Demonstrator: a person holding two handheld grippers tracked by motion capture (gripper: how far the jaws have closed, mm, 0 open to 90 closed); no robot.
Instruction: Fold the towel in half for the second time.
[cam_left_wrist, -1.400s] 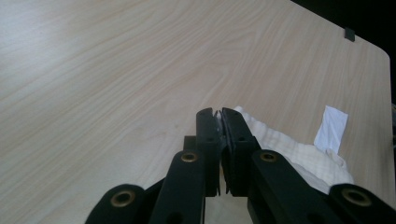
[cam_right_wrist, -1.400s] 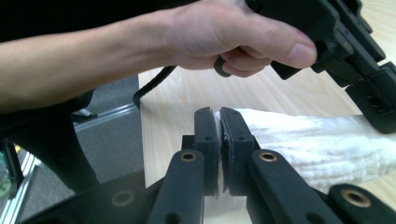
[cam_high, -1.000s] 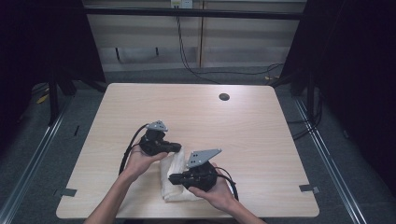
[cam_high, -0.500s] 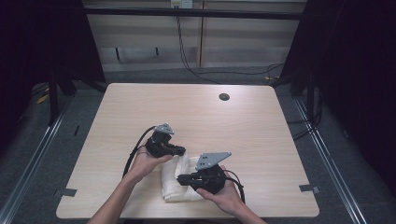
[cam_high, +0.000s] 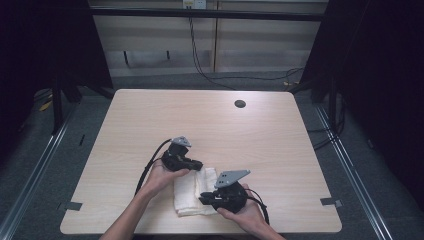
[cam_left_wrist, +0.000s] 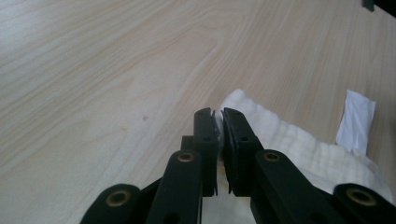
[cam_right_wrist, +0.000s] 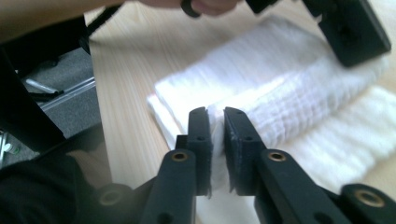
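Observation:
A folded white towel (cam_high: 191, 192) lies on the wooden table (cam_high: 200, 120) near its front edge. My left gripper (cam_high: 198, 164) is at the towel's far corner. In the left gripper view its jaws (cam_left_wrist: 218, 114) are shut on a thin edge of the towel (cam_left_wrist: 299, 140). My right gripper (cam_high: 202, 198) reaches in from the right at the near side. Its jaws (cam_right_wrist: 215, 112) have just been opening a little, and a thick fold of the towel (cam_right_wrist: 261, 70) still fills the narrow gap between the pads. The left gripper (cam_right_wrist: 355, 32) shows at the top of the right gripper view.
A dark round hole (cam_high: 240, 104) sits in the table's far side. A white label (cam_left_wrist: 355, 121) lies at the towel's edge. The table's front edge runs just below both hands, with grey floor and metal rails around it.
Both hands have drifted slightly right and toward the front edge, sinking with the towel, which now lies flatter. The gap between the right gripper's jaws has widened a little.

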